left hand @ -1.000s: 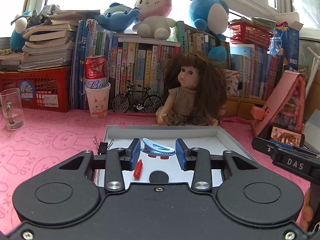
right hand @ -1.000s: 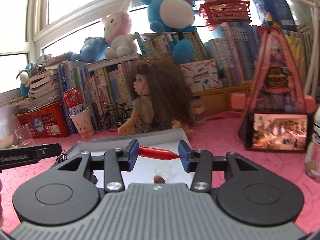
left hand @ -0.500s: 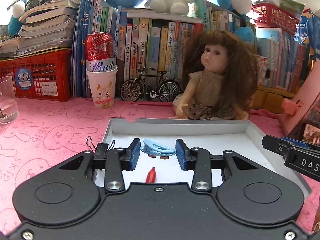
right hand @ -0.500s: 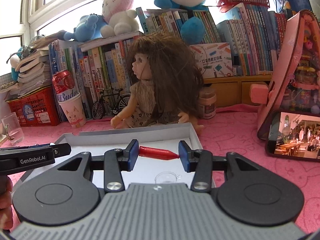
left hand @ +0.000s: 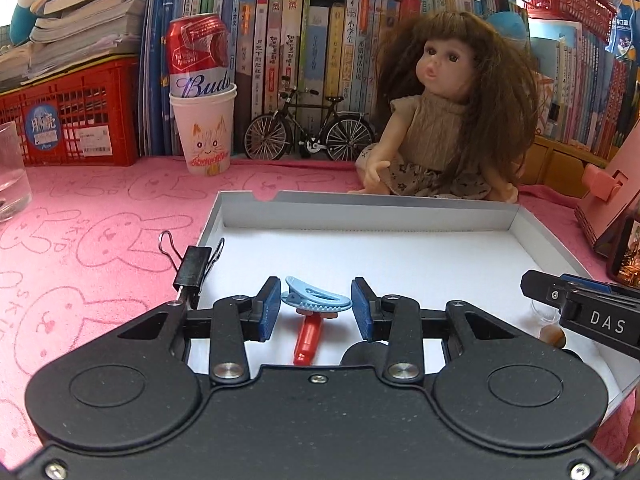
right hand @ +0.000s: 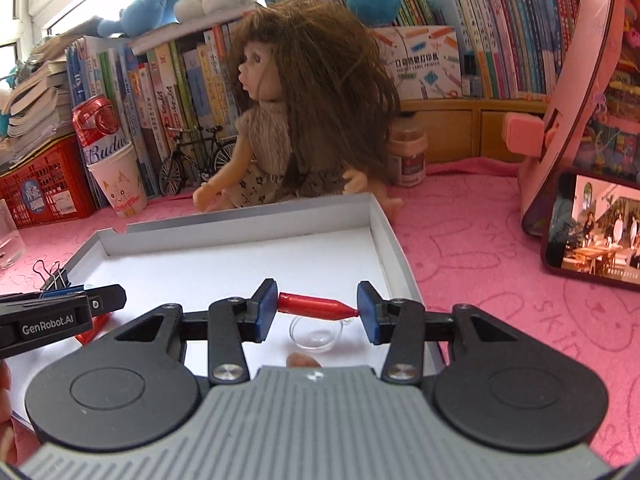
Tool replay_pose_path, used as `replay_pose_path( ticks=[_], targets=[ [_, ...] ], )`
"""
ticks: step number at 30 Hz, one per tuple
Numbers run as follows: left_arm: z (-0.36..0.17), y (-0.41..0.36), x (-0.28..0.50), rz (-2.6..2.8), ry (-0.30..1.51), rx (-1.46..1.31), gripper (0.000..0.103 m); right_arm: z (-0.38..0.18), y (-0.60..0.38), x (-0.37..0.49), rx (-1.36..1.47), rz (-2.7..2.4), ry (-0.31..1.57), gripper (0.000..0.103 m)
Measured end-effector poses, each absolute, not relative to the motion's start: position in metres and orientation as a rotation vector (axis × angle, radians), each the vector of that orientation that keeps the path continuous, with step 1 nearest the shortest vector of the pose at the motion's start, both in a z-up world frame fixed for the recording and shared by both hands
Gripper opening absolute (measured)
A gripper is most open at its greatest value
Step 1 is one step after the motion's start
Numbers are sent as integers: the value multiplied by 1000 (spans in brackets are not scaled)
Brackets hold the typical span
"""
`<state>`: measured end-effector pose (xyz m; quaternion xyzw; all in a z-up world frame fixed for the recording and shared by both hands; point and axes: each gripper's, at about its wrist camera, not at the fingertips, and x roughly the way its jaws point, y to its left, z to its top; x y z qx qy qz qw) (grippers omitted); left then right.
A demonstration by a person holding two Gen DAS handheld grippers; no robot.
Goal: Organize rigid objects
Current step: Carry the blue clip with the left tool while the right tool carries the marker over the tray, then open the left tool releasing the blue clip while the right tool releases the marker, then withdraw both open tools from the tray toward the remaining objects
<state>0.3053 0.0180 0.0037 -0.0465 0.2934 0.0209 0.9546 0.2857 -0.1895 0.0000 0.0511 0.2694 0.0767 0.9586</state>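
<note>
My left gripper point(left hand: 315, 307) is shut on a light blue hair clip point(left hand: 316, 299), held crosswise over the shallow white box point(left hand: 360, 204). Below it on the box floor lies a small red pointed cap point(left hand: 307, 339) beside a black round piece point(left hand: 360, 354). My right gripper point(right hand: 318, 308) is shut on a second red pointed cap point(right hand: 316, 305), gripped end to end above the same box point(right hand: 384, 232). Under it rests a small clear dome point(right hand: 317, 334) and a brownish bit point(right hand: 302, 359). The left gripper's tip point(right hand: 60, 314) shows at the left of the right wrist view.
A black binder clip point(left hand: 192, 266) hangs on the box's left wall. A doll point(left hand: 448, 120) sits just behind the box, with a toy bicycle point(left hand: 310, 130), a can in a paper cup point(left hand: 202, 92), books, a red crate point(left hand: 68, 120), a glass point(left hand: 10, 168), a phone point(right hand: 596, 228).
Both grippers have moved forward and down over the box, each keeping its hold; the box and doll now fill more of both views.
</note>
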Motion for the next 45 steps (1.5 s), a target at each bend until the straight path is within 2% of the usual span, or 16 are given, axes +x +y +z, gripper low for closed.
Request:
replay_pose_path(
  ticks=[11, 14, 15, 22, 27, 45],
  targets=[
    [3, 18, 311, 53, 632, -92, 37, -2, -188, 288, 94, 147, 566, 49],
    [3, 18, 310, 59, 631, -89, 38, -1, -189, 286, 103, 148, 546, 53],
    [4, 18, 309, 58, 628, -88, 42, 0, -190, 284, 110, 148, 539, 64],
    [17, 18, 294, 63, 570, -74, 69, 10, -191, 272, 104, 165, 493, 75],
    [31, 18, 272, 30, 520, -62, 77, 23, -192, 256, 105, 191, 459, 86],
    [49, 16, 197, -63, 506, -94, 78, 47, -200, 188, 89, 241, 404, 102]
  ],
)
